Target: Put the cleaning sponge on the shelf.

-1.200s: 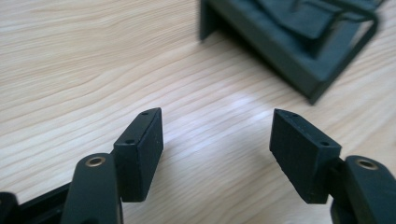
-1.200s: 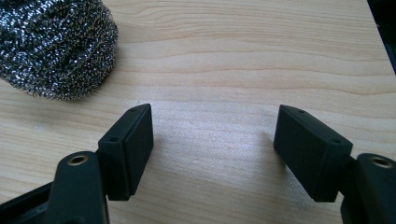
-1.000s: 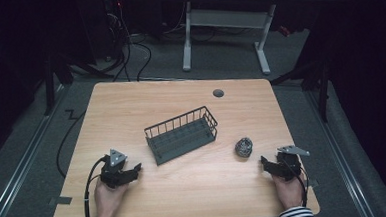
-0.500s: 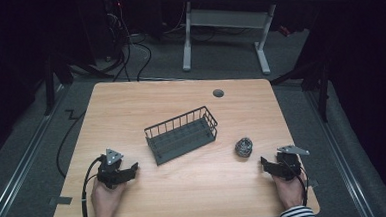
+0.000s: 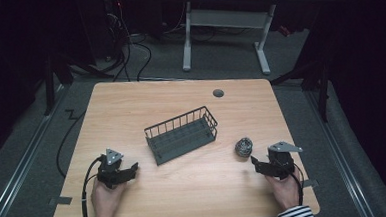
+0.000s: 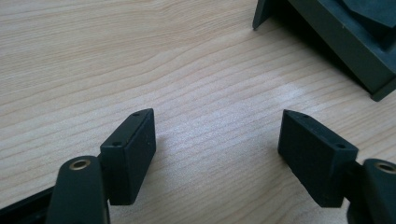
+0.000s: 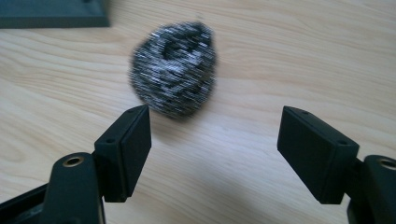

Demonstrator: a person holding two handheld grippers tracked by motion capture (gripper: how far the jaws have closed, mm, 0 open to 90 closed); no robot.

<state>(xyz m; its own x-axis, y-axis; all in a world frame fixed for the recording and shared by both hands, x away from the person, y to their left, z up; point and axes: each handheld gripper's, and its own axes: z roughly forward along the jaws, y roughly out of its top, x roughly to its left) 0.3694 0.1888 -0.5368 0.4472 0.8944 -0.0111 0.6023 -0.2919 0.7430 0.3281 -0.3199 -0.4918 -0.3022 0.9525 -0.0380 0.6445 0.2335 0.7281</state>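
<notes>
Both grippers rest low on the table [image 5: 185, 199], one in each hand. Left gripper [image 5: 118, 173] sits at the near-left, jaws spread wide, nothing between them, just bare wood (basket corner shows at the top right of the left gripper view). Right gripper [image 5: 264, 166] sits at the near-right, jaws also wide apart and empty. Steel wool ball [image 7: 173, 69] lies on the table just ahead of the right jaws, not touching. Wire basket [image 5: 181, 134] stands mid-table, left of the ball.
</notes>
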